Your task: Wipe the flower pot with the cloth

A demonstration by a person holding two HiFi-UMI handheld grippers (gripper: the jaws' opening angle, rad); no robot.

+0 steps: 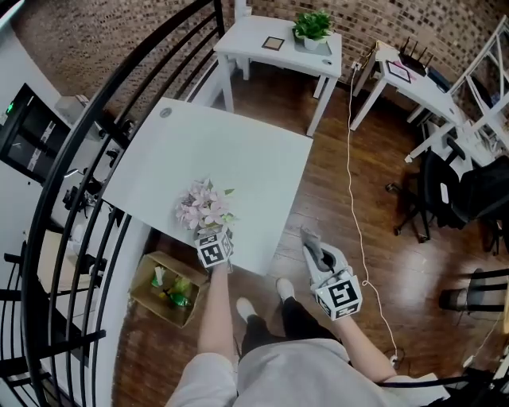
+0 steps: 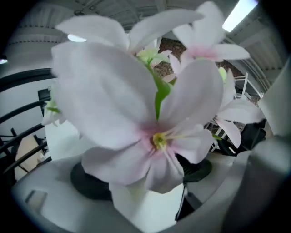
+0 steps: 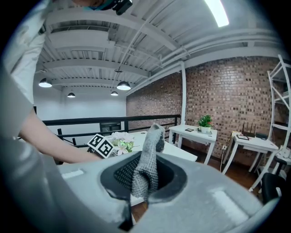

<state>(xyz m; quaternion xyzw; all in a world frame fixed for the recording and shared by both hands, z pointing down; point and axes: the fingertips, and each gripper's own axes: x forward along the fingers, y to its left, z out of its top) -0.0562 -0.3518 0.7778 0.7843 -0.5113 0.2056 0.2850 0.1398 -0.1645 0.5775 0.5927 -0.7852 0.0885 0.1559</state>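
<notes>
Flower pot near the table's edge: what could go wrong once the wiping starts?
1. The flower pot, held by the left gripper, stands close to the near edge of the table; a hard push from the cloth might tip it off.
2. The flowers spread wide over the pot, so wiping may crush petals.
3. The cloth sticks up loosely from the right gripper and could slip out.

A dark wooden floor [image 1: 382, 151] lies under me, and a red brick wall [image 1: 358, 16] closes the far side. My white bench [image 1: 254, 151] stands beside a black railing [image 3: 78, 119]. Beyond it a small white table [image 1: 262, 54] bears a green plant [image 1: 312, 25]. A white desk [image 1: 417, 87] stands to its right, near a black chair [image 1: 445, 191]. Round lamps [image 3: 123, 85] hang from white ceiling beams overhead.
</notes>
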